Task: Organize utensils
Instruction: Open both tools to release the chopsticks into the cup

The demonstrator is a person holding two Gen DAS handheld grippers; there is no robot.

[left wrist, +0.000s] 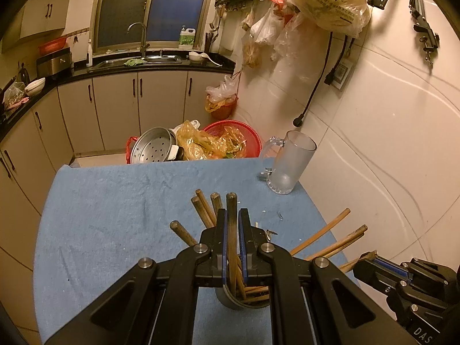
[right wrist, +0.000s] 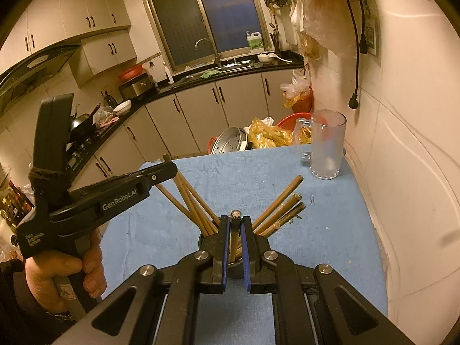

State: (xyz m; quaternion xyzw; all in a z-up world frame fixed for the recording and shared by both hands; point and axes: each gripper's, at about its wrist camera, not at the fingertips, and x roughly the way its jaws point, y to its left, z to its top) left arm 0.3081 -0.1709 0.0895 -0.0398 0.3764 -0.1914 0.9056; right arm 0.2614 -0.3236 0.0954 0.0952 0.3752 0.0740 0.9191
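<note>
A dark round holder (left wrist: 244,302) stands on the blue cloth (left wrist: 115,215) with several wooden chopsticks (left wrist: 204,210) fanned out of it; it also shows in the right wrist view (right wrist: 235,273). My left gripper (left wrist: 232,215) is shut on one upright chopstick (left wrist: 231,230) over the holder. My right gripper (right wrist: 235,222) is shut on another chopstick (right wrist: 235,230) standing in the holder. The left gripper's body (right wrist: 115,198) shows at the left of the right wrist view, and the right gripper's body (left wrist: 402,279) at the lower right of the left wrist view.
A frosted glass mug (left wrist: 290,164) stands at the cloth's far right corner (right wrist: 327,146). The tiled wall (left wrist: 388,143) runs close along the right. Beyond the table's far edge sit a steel steamer pot (left wrist: 152,146) and a red basket (left wrist: 233,132) on the floor.
</note>
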